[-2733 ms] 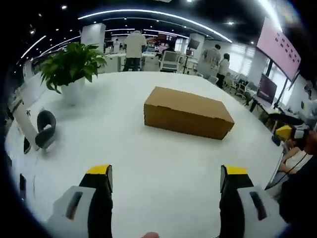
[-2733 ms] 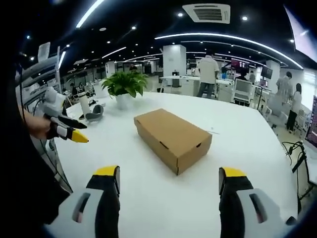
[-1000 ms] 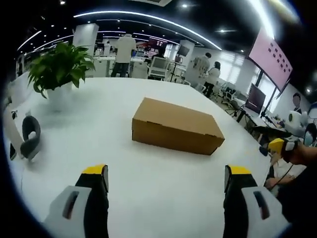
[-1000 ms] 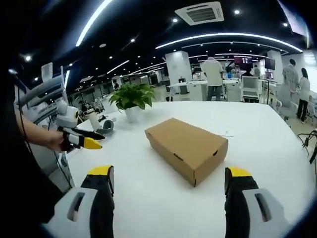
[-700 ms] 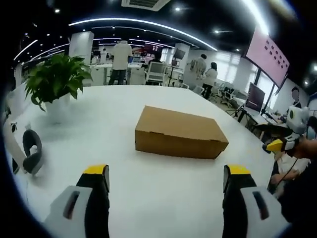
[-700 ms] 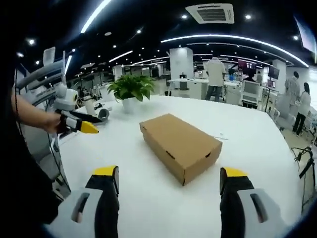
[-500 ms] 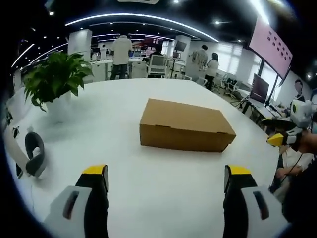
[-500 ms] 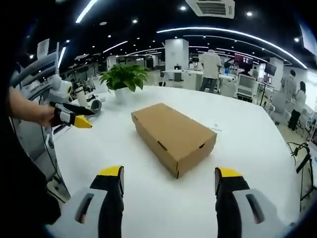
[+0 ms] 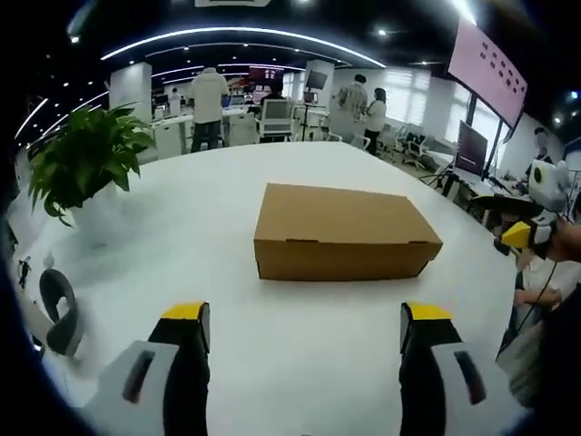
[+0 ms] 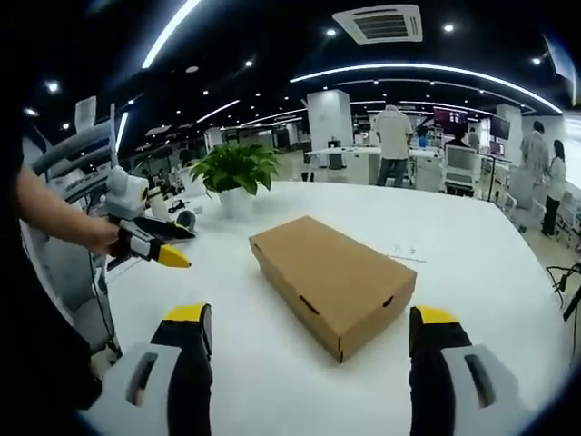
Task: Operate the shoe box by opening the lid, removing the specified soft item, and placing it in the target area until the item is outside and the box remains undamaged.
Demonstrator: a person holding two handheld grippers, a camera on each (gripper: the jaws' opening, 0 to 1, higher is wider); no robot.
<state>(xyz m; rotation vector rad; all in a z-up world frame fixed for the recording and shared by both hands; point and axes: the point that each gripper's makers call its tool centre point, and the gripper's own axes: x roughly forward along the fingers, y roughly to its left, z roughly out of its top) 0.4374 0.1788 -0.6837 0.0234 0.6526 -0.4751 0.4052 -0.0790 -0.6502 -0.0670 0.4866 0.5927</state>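
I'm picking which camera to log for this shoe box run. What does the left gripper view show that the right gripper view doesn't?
The left gripper view alone shows the box's long side wall, a dark grey curved object at the table's left edge, the pink wall screen, and the right gripper coming in from the right. The right gripper view alone shows the box's short end with its small slots, a ceiling vent, and the left gripper held in a hand. Both show the closed shoe box, the potted plant, the white table and open jaws.
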